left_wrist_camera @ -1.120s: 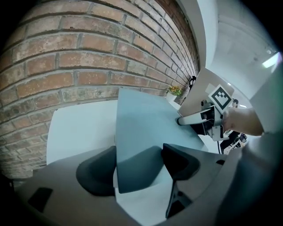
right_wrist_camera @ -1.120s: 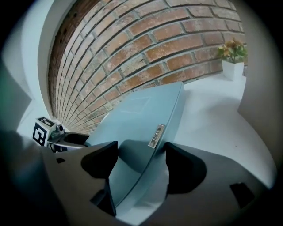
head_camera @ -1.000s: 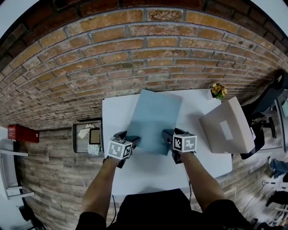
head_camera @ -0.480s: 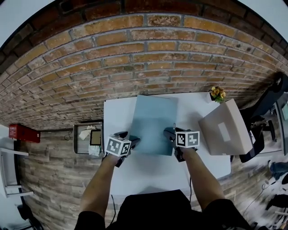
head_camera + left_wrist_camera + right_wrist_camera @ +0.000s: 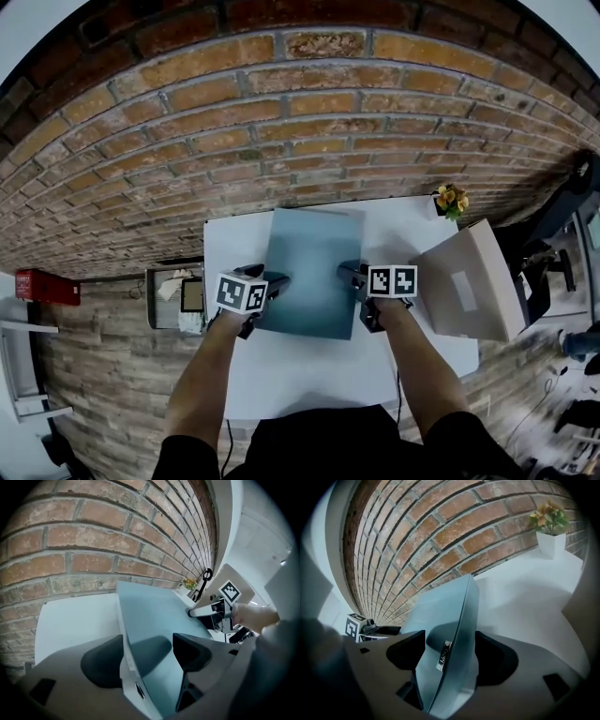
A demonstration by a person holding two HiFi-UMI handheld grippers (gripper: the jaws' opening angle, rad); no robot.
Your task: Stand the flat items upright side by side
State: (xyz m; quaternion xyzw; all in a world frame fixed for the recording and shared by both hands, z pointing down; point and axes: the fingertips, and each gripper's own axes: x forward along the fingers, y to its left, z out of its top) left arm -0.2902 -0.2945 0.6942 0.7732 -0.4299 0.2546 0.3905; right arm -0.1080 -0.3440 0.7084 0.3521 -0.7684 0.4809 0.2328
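Honestly, head view first: the blue folder (image 5: 309,272) hangs mid-frame, tilted over the white table (image 5: 309,375). The left gripper (image 5: 272,285) and right gripper (image 5: 351,277) each pinch one side near its lower edge. Left gripper view: the jaws clamp just the folder's thin edge, so it could slide out. Right gripper view: the jaws are closed on the spine and the folder leans left, so uneven lifting might twist or topple it.

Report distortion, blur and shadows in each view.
Head view: fisheye bows the wall into arcs, light even. Left gripper view: black corners, jaw shadow on the folder. Right gripper view: folder's near edge soft, plant sharper, wall curved.
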